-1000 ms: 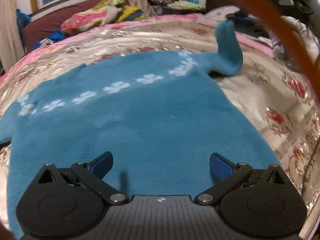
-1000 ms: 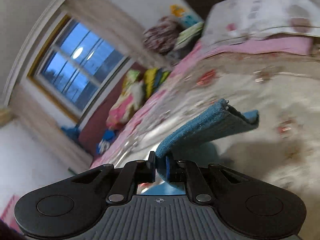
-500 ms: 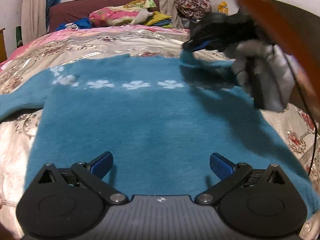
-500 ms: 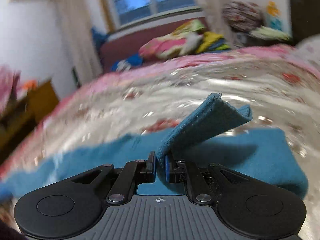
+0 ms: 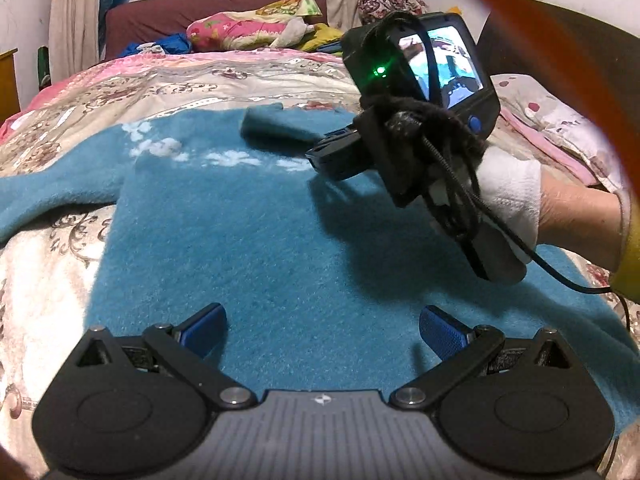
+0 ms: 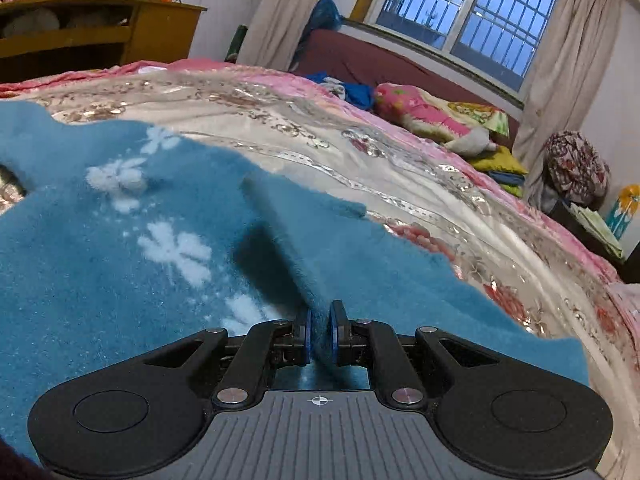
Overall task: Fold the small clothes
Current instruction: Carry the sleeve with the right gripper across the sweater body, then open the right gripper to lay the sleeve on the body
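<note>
A small blue fleece sweater [image 5: 256,240] with a row of white flowers lies flat on the bed. My left gripper [image 5: 322,330] is open and empty, low over the sweater's near hem. My right gripper [image 6: 319,334] is shut on the sweater's right sleeve [image 6: 292,236] and holds it folded across the sweater's chest. In the left wrist view the right gripper [image 5: 332,152] sits over the sweater's upper right, with the sleeve's cuff [image 5: 280,124] lying past it. The left sleeve [image 5: 48,196] stretches out to the left.
The bed has a shiny floral cover [image 5: 180,84]. Piled bedding and pillows [image 5: 256,28] lie at the far end under a window [image 6: 460,4]. A wooden shelf [image 6: 100,28] stands at the left. A cable [image 5: 560,276] trails from the right gripper.
My right gripper has carried the right sleeve from out at the side leftward and down across the sweater's chest. My left gripper has stayed open over the hem.
</note>
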Motion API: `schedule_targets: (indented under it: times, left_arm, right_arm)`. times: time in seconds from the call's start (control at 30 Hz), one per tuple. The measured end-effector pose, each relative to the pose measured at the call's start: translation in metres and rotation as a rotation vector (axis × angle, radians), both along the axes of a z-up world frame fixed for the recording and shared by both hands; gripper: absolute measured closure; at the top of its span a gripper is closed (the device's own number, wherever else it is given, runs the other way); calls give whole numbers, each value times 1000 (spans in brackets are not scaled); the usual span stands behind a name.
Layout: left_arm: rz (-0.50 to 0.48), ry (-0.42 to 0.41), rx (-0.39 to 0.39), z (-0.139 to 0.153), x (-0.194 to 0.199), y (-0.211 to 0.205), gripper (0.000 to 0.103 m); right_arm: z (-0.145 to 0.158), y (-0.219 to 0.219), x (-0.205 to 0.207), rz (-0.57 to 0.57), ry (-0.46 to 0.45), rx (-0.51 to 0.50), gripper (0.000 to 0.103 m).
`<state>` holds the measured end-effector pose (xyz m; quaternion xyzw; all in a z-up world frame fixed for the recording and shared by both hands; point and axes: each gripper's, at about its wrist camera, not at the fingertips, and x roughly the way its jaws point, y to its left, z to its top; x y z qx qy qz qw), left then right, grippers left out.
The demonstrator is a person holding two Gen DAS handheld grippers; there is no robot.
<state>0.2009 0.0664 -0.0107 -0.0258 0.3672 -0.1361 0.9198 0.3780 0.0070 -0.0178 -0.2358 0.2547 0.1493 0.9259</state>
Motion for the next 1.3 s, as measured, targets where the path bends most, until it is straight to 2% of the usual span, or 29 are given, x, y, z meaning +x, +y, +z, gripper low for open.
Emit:
schedule_targets:
  times: [0.43, 0.7, 1.0, 1.17, 1.3]
  left_arm:
    - [-3, 0, -13, 0, -2, 3, 0]
    - [-4, 4, -18, -1, -2, 4, 0]
    - [-7, 6, -15, -2, -2, 4, 0]
    - [-10, 6, -7, -2, -2, 2, 0]
    - [-11, 5, -8, -1, -3, 2, 0]
  right_arm:
    - [9, 24, -14, 99, -78, -48, 94]
    - [10, 32, -7, 87, -42, -15, 94]
    - [9, 37, -8, 103, -44, -11, 94]
    - [-3, 44, -8, 125, 12, -53, 89]
    - [6, 38, -15, 141, 22, -10, 84]
